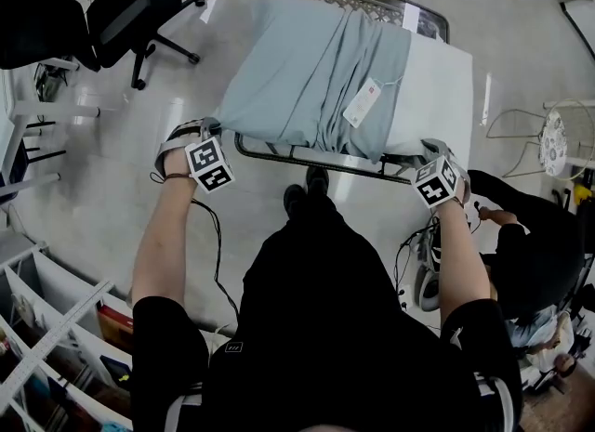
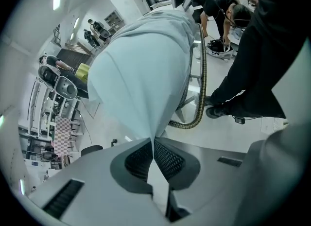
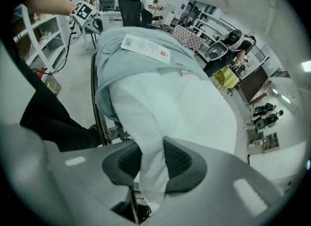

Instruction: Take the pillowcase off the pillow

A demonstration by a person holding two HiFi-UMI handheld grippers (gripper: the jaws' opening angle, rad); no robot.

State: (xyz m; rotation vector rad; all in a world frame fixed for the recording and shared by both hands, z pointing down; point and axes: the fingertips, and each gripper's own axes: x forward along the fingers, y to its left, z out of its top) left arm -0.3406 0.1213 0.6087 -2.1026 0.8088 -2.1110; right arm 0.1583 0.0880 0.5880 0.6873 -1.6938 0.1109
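Note:
A light blue pillowcase [image 1: 307, 68] covers the left and middle of a white pillow [image 1: 437, 96], whose bare right end sticks out. A white label [image 1: 363, 102] lies on the bunched edge of the case. My left gripper [image 1: 218, 128] is at the near left corner, shut on a pinch of the blue pillowcase [image 2: 141, 74]; in the left gripper view the cloth runs into the closed jaws of that gripper [image 2: 154, 140]. My right gripper [image 1: 429, 150] is at the near right corner. It [image 3: 153, 157] is shut on a fold of the white pillow [image 3: 184, 108].
The pillow lies on a metal-framed stand [image 1: 307, 153] in front of my legs. A black office chair [image 1: 130, 3] stands at the far left, shelves [image 1: 46, 328] at the near left. A person [image 1: 530, 254] crouches at the right beside cables [image 1: 418, 254] on the floor.

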